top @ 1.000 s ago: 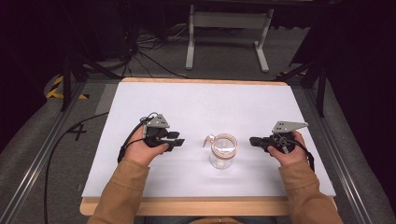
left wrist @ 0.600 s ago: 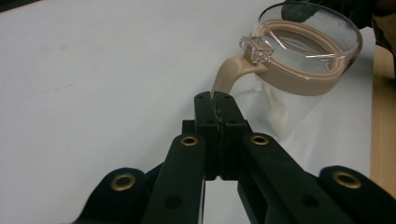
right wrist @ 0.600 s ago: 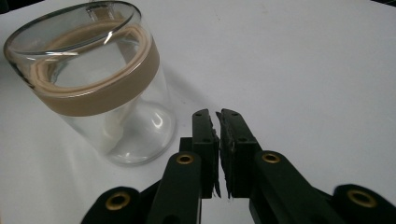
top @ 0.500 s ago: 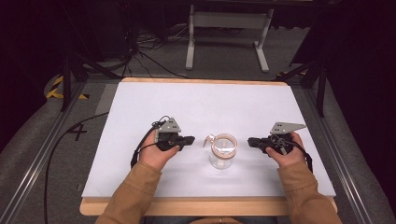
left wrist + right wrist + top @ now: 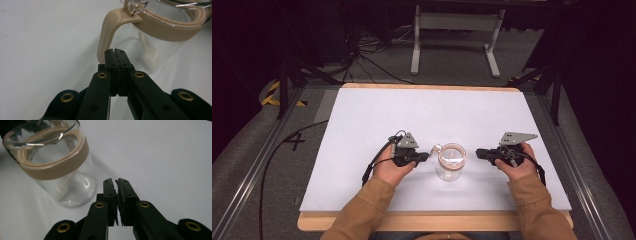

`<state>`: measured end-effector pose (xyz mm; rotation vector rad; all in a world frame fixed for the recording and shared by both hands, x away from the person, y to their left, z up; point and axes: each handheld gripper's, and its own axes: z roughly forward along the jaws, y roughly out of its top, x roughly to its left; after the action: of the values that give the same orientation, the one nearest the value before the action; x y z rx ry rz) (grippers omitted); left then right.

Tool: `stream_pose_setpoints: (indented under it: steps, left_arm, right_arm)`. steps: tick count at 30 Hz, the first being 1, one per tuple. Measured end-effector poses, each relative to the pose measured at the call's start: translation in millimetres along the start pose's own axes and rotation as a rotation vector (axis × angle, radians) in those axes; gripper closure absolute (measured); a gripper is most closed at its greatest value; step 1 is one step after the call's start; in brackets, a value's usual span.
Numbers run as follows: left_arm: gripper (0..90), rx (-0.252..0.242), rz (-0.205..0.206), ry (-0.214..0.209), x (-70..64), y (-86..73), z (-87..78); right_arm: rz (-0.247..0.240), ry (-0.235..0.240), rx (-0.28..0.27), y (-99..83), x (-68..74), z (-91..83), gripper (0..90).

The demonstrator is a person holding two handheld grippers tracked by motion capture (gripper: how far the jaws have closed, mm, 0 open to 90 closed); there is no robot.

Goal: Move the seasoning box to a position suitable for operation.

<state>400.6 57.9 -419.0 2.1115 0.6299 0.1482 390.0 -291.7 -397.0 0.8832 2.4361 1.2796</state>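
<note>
One glass jar (image 5: 451,161) with a tan band and handle (image 5: 105,32) stood near the table's (image 5: 362,115) front edge. The left gripper (image 5: 424,156) had closed in from the left since a second ago, apparently approaching that handle, jaws together and empty. The right gripper (image 5: 479,152) waited right of the jar, likewise closed. Two grippers, one jar.

I sit at a wooden table (image 5: 362,86) covered by a white sheet (image 5: 432,115). Beyond its far edge, grey carpet floor (image 5: 452,65) runs into darkness, with the white legs of a metal stand (image 5: 454,22) and loose black cables (image 5: 362,55). Yellow-black hazard tape (image 5: 272,94) lies off the far left corner.
</note>
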Motion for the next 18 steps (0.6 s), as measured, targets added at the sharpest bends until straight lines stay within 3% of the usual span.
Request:
stream_pose_setpoints:
  steps: [8, 18]
  left_arm:
    - [89.5, 0.003, -0.023, 0.012, 0.7, -2.2, 6.6]
    - [89.4, 0.018, -0.001, 0.012, 0.9, -1.1, 14.7]
  right_arm:
    - [-0.006, 0.003, 0.000, -0.2, 0.9, -0.3, 85.5]
    - [-0.002, -0.004, -0.008, -3.3, 1.8, -3.9, 85.7]
